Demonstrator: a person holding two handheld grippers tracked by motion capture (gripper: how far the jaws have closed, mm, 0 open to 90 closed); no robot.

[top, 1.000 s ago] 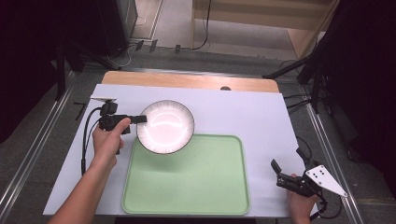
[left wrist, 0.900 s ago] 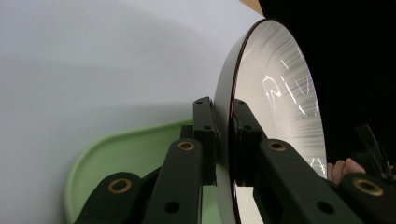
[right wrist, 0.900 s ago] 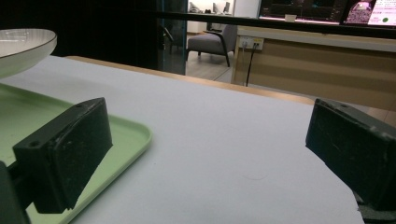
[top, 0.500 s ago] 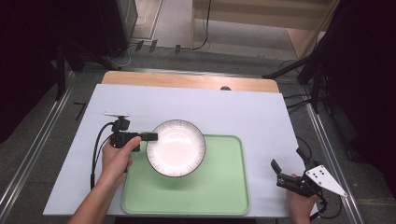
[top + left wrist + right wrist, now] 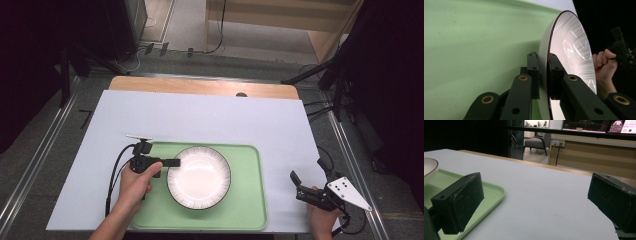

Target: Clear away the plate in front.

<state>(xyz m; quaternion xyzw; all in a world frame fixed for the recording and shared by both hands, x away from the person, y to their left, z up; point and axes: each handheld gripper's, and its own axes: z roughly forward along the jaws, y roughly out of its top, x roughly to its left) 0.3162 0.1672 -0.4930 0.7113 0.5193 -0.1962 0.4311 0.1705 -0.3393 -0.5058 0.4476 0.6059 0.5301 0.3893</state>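
The left gripper (image 5: 172,162) has its jaws clamped on the left rim of the white plate (image 5: 199,177), one jaw above the rim and one beneath. The plate sits over the green tray (image 5: 247,210) on the desk (image 5: 210,120). The right gripper (image 5: 300,186) rests well apart at the desk's right edge, jaws wide with nothing between them.

Glossy white plate (image 5: 199,176), shining like glazed ceramic; under it a smooth matt green plastic tray (image 5: 247,210); the tabletop (image 5: 210,120) beneath looks matt, paper-like.
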